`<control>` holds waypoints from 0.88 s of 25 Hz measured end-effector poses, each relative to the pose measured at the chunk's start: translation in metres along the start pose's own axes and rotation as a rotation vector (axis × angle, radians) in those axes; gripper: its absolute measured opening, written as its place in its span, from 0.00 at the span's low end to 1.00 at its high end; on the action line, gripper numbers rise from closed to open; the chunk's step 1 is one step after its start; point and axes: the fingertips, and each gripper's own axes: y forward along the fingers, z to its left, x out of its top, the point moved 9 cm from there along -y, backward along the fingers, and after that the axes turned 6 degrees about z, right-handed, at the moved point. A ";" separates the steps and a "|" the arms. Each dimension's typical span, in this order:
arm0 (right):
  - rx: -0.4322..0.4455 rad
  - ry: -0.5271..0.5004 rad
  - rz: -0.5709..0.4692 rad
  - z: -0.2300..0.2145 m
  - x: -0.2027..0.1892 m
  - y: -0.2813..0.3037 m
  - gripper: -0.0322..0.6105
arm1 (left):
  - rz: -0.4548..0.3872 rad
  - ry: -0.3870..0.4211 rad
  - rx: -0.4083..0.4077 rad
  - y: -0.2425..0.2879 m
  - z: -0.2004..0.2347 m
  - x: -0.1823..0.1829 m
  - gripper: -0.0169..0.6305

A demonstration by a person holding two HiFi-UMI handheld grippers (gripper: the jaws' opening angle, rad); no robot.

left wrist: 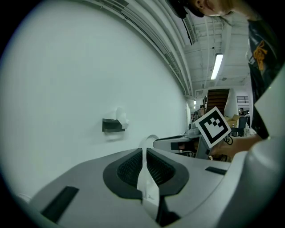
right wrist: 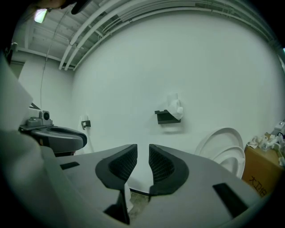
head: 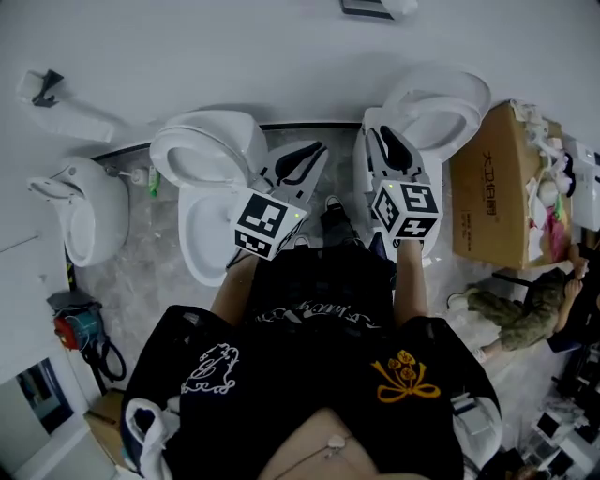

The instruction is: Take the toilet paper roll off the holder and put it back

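In the head view I see both grippers held out ahead of me, low over the floor. The left gripper point(head: 314, 155) reaches past the right edge of the left toilet point(head: 202, 155). The right gripper point(head: 382, 136) lies over the near side of the right toilet point(head: 441, 98). A box point(head: 492, 187) stands to the right, and a urinal point(head: 89, 216) is at the far left. The holder point(head: 364, 7) sits high on the far wall at the top edge of the picture, with the roll point(head: 401, 7) on it, well apart from both grippers.

In the left gripper view the fingers point(left wrist: 129, 167) are together, pinching a thin white strip point(left wrist: 147, 187) that looks like paper. It runs down between the pads and widens below them. Beyond them, to the left on the wall, I see the holder point(left wrist: 111, 126) with the roll point(left wrist: 121, 117) at its right end.

In the right gripper view the fingers point(right wrist: 162, 167) stand a narrow slit apart with nothing between them; only the wall and floor show through the gap. The holder point(right wrist: 164, 117) is on the wall above and a little right of the gap, and the roll point(right wrist: 177, 108) is on its right end. The right toilet's raised lid point(right wrist: 222, 142) shows at the right.
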 end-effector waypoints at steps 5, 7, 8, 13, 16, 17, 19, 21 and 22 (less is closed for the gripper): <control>-0.025 0.024 -0.001 0.020 -0.016 -0.023 0.18 | 0.014 -0.011 -0.036 -0.015 -0.012 -0.013 0.09; -0.026 0.029 -0.007 0.025 -0.019 -0.029 0.16 | 0.019 -0.007 -0.050 -0.017 -0.017 -0.016 0.09; -0.026 0.033 -0.012 0.027 -0.021 -0.031 0.15 | 0.021 -0.003 -0.056 -0.017 -0.019 -0.017 0.09; -0.038 0.056 -0.024 0.036 -0.033 -0.048 0.10 | 0.024 0.024 -0.083 -0.022 -0.033 -0.019 0.09; -0.036 0.063 -0.025 0.042 -0.038 -0.056 0.07 | 0.014 0.030 -0.089 -0.026 -0.038 -0.017 0.09; -0.034 0.064 -0.024 0.043 -0.040 -0.058 0.07 | 0.013 0.030 -0.090 -0.026 -0.040 -0.017 0.09; -0.031 0.064 -0.019 0.045 -0.045 -0.062 0.07 | 0.017 0.034 -0.096 -0.026 -0.044 -0.019 0.09; -0.029 0.063 -0.014 0.047 -0.049 -0.066 0.07 | 0.023 0.039 -0.109 -0.027 -0.050 -0.021 0.09; -0.028 0.063 -0.012 0.049 -0.051 -0.068 0.07 | 0.027 0.042 -0.115 -0.027 -0.052 -0.023 0.09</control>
